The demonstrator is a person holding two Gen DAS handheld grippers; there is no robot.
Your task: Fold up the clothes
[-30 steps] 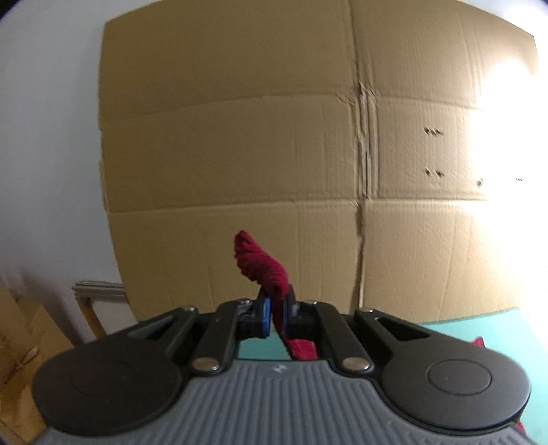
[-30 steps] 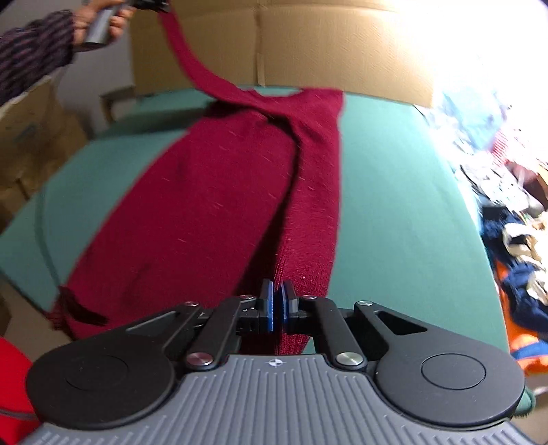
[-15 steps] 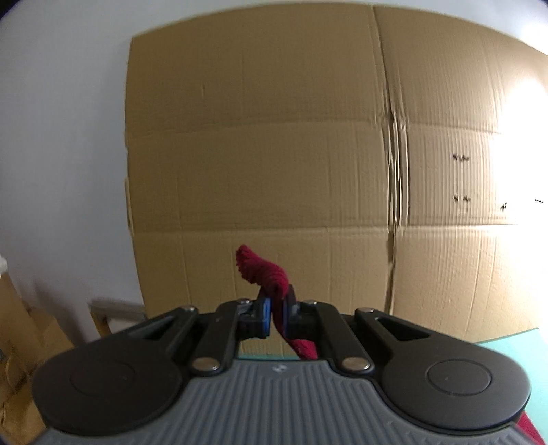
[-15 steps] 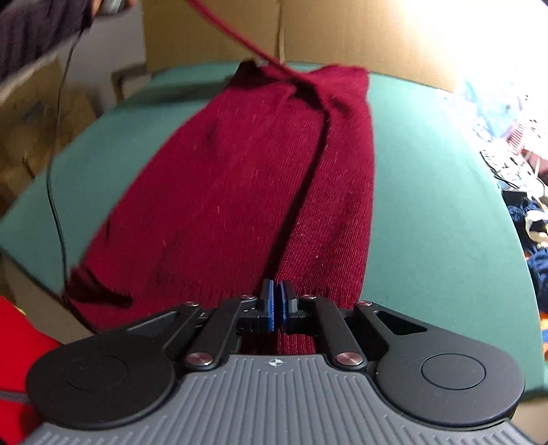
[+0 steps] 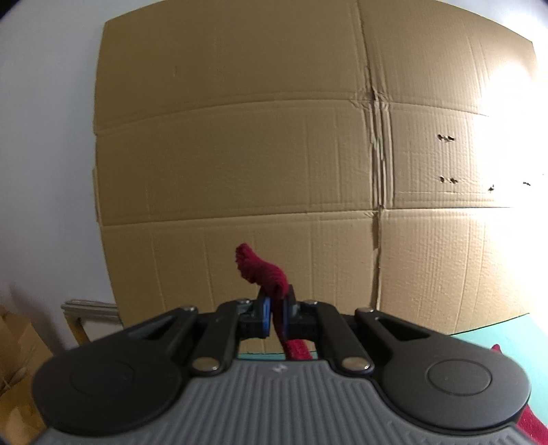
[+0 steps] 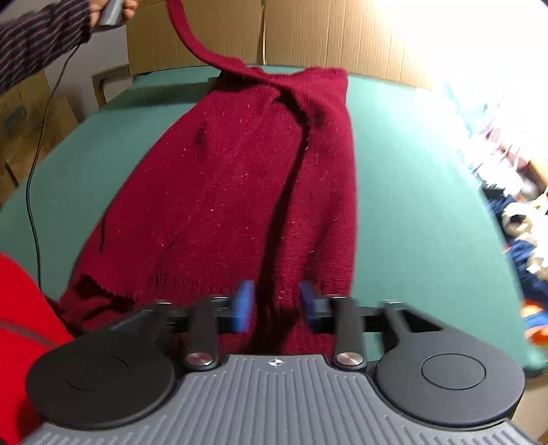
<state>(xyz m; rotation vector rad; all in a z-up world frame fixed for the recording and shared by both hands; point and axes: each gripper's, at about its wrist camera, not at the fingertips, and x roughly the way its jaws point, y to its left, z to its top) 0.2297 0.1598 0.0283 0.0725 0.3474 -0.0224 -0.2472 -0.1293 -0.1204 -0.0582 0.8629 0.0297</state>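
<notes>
A dark red knitted sweater [image 6: 239,178] lies lengthwise on the green table [image 6: 411,171] in the right wrist view. Its sleeve [image 6: 195,41] rises from the far end up to the top left, where a hand [image 6: 113,10] holds the other tool. In the left wrist view my left gripper [image 5: 276,315] is shut on that sleeve [image 5: 263,270], whose end sticks up past the pads. My right gripper [image 6: 276,304] hovers at the sweater's near hem; its jaws are opening, with knit showing between the blue pads [image 6: 243,304] but not pressed.
A large flattened cardboard sheet [image 5: 274,137] stands behind the table. Cardboard boxes [image 6: 20,113] sit at the left, and a cable [image 6: 37,164] hangs there. A pile of mixed clothes [image 6: 520,205] lies off the table's right edge. Bright red fabric [image 6: 20,308] is at the near left.
My right gripper was shut on the sweater's near hem and now stands parted, the hem let go. The left gripper still holds the sleeve and has shifted a little against the cardboard.
</notes>
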